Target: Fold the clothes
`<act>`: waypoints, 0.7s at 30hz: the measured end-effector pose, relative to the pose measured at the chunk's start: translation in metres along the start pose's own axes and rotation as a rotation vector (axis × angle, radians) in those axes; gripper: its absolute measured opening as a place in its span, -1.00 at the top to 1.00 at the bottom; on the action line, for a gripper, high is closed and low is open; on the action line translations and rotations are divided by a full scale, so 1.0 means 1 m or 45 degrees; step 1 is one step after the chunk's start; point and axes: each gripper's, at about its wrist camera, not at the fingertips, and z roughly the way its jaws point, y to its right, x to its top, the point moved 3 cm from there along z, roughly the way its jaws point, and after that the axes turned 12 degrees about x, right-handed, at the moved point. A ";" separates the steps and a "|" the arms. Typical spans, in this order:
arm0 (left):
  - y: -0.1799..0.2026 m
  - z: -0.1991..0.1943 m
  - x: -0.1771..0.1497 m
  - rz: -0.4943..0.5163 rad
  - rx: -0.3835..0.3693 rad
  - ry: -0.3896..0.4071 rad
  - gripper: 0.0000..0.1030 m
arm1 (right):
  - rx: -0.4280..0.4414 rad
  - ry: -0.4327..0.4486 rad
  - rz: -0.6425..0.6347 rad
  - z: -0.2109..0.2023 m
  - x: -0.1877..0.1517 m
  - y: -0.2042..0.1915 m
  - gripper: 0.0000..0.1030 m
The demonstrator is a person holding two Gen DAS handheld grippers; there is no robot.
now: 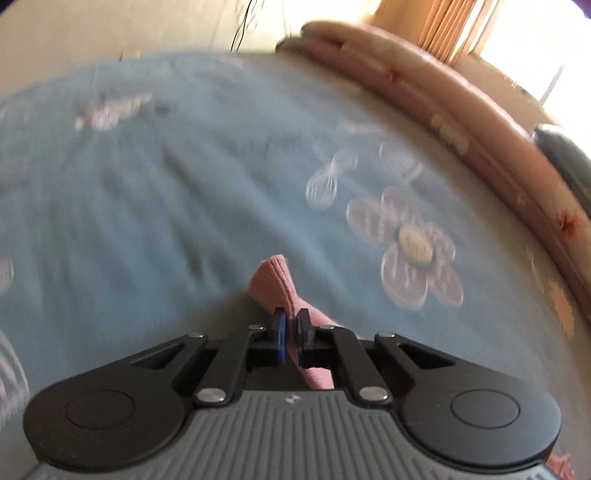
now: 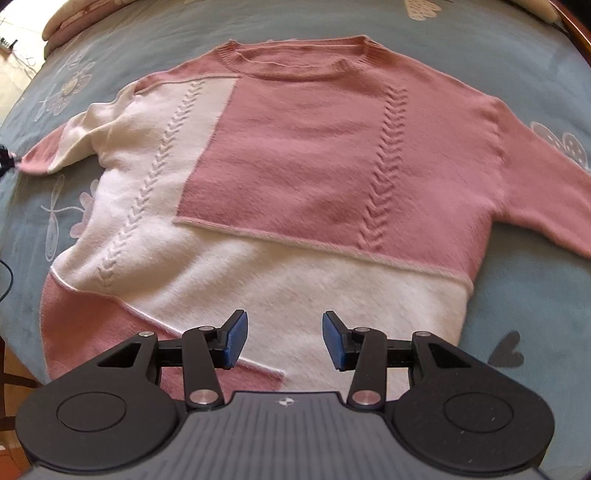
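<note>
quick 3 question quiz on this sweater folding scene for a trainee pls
1. True or false: the left gripper is shut on the sweater's pink cuff.
2. Are the right gripper's jaws open or shut?
3. What does the sweater lie on: A) wooden floor B) blue flowered bedspread C) chair?

Key: 1 true; 2 open, hovering over the white hem area with nothing between the pads; 3 B.

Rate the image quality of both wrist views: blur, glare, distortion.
Left wrist view: motion-smeared bedspread, window blown out white at top right, only the left gripper and the pink cuff it pinches fairly crisp. Right wrist view: evenly lit, sweater mostly sharp, slight softness; fisheye bows the bed's edges; right gripper open and in focus.
</note>
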 end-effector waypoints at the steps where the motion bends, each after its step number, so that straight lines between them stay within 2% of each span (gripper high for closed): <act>1: 0.002 0.002 0.007 0.002 -0.006 0.013 0.93 | -0.002 -0.006 -0.010 0.001 0.002 -0.001 0.04; 3: 0.004 0.010 0.014 0.044 -0.012 0.014 0.91 | -0.003 -0.011 -0.019 0.004 0.005 -0.004 0.04; 5: 0.003 0.018 0.007 0.088 0.018 -0.010 0.90 | 0.003 -0.010 -0.013 0.006 0.008 -0.007 0.04; 10: -0.023 0.032 -0.007 0.001 0.118 -0.081 0.64 | 0.024 -0.008 -0.030 0.011 0.014 -0.017 0.01; 12: -0.030 0.023 -0.008 0.012 0.195 -0.050 0.64 | 0.018 -0.003 -0.058 0.009 0.015 -0.020 -0.06; 15: -0.027 -0.002 -0.008 0.143 0.271 0.055 0.63 | 0.015 -0.003 -0.063 0.008 0.015 -0.020 -0.06; 16: -0.020 -0.013 -0.009 0.200 0.238 0.083 0.61 | 0.015 -0.003 -0.059 0.009 0.015 -0.019 -0.06; 17: -0.009 -0.023 -0.013 0.260 0.175 0.092 0.50 | 0.015 -0.002 -0.059 0.011 0.016 -0.020 -0.06; 18: 0.008 -0.034 -0.018 0.332 0.090 0.085 0.35 | 0.015 0.001 -0.062 0.013 0.018 -0.020 -0.06; 21: 0.068 -0.061 -0.048 0.565 -0.177 0.006 0.20 | -0.007 0.020 -0.095 0.022 0.027 -0.027 -0.13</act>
